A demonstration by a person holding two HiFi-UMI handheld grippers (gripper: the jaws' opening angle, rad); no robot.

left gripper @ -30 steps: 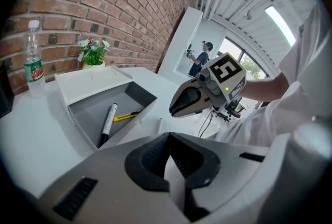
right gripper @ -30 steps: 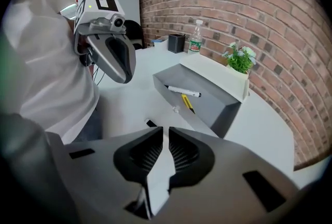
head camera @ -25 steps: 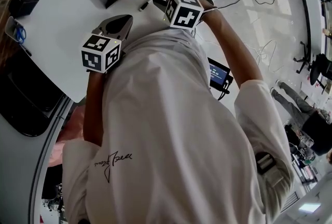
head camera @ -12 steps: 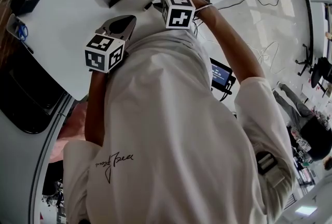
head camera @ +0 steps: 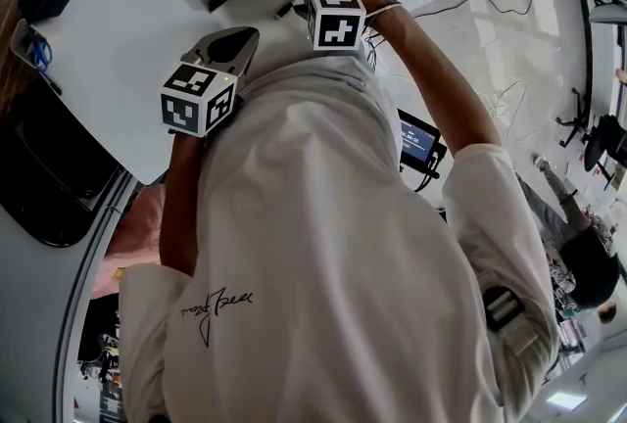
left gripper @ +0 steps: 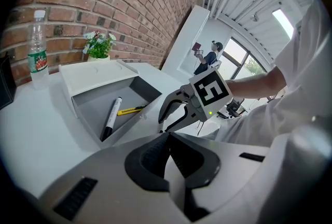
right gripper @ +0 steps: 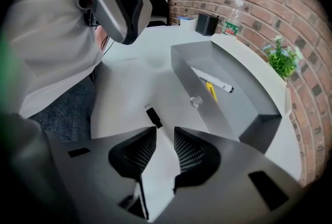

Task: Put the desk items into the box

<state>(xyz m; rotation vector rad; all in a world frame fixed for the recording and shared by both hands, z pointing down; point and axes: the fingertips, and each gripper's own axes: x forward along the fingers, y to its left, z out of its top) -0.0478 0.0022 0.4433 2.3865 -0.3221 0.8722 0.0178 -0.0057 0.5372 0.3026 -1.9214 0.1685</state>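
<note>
A marker (right gripper: 212, 79) and a pen (right gripper: 211, 92) lie in the box (right gripper: 228, 114) on the table (right gripper: 129, 83); a bottle (right gripper: 233, 17) stands beside it.

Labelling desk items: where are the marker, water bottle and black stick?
marker (left gripper: 111, 117), left gripper view, mid barrel
water bottle (left gripper: 38, 58), left gripper view, green label
black stick (right gripper: 153, 117), right gripper view, its middle

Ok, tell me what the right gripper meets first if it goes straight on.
Probably the small black item on the table, just ahead of the right gripper, whose jaws have just been opening with nothing between them. Depth is unclear; it may touch bare table first.
</note>
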